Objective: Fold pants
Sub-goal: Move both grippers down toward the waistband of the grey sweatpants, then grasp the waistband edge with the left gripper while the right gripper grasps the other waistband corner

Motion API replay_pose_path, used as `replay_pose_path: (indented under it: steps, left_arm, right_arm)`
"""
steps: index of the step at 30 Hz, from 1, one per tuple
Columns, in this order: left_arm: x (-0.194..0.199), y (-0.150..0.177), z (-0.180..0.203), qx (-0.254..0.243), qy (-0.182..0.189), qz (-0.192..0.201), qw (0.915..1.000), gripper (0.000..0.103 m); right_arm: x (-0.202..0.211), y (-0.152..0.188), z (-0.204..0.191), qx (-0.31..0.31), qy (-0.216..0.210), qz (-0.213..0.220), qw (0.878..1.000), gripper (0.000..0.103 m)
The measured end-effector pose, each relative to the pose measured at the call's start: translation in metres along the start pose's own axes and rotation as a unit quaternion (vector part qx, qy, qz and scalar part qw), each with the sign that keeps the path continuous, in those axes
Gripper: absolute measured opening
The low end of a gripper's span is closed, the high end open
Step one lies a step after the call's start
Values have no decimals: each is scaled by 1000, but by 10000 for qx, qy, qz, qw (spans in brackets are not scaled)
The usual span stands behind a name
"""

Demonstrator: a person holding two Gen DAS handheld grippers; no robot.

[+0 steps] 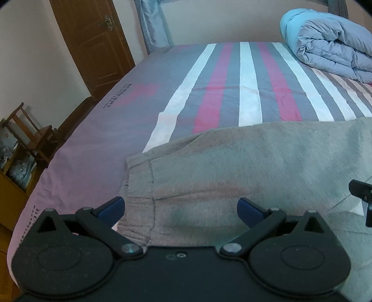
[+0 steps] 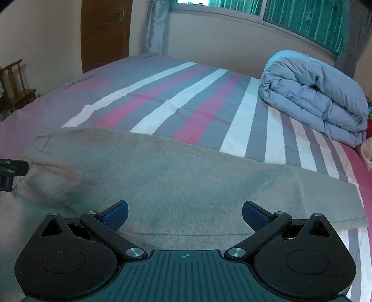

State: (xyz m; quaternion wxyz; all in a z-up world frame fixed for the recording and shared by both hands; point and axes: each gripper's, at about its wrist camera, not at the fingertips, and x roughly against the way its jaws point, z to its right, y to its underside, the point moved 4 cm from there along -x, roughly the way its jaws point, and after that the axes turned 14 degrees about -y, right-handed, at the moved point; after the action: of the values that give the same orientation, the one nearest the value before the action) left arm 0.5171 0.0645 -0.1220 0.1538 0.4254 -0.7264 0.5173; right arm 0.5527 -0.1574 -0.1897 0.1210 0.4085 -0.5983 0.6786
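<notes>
On the striped bedsheet (image 2: 234,111) the grey sweatpants (image 2: 186,176) lie leg-over-leg, crosswise folds seemingly undone, left gripper (image 1: 181,208) and right gripper (image 2: 185,212) both gaping empty.

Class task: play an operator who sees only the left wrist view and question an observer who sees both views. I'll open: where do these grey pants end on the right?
Observer: The pants end in a straight hem near the bed's pink edge stripe, seen from the right wrist.
Operator: Is the right gripper open?
Observer: Yes. The right gripper is open, over the leg, holding nothing.
Operator: What's above the duvet?
Observer: A window with green curtains, above the duvet.
Operator: And my left gripper?
Observer: The left gripper is open by the waistband.
</notes>
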Motion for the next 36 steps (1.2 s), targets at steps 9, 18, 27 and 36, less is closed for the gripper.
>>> replay_pose_path:
  steps: [9, 18, 27, 36]
  left_arm:
    - [-11, -2, 4, -98, -44, -29, 9999, 97]
    - [-19, -8, 7, -196, -91, 25, 9998, 97]
    - [-78, -32, -11, -1253, -163, 342, 9914, 96]
    - [-153, -64, 4, -2335, 1025, 155, 9668, 68]
  right_arm:
    - [-13, -6, -2, 236, -179, -90, 9995, 103]
    - [-22, -16, 3, 446, -241, -154, 9986, 103]
    - [-64, -40, 11, 1831, -1128, -583, 9749, 103]
    - [-150, -87, 48, 1986, -1793, -1004, 9583, 103]
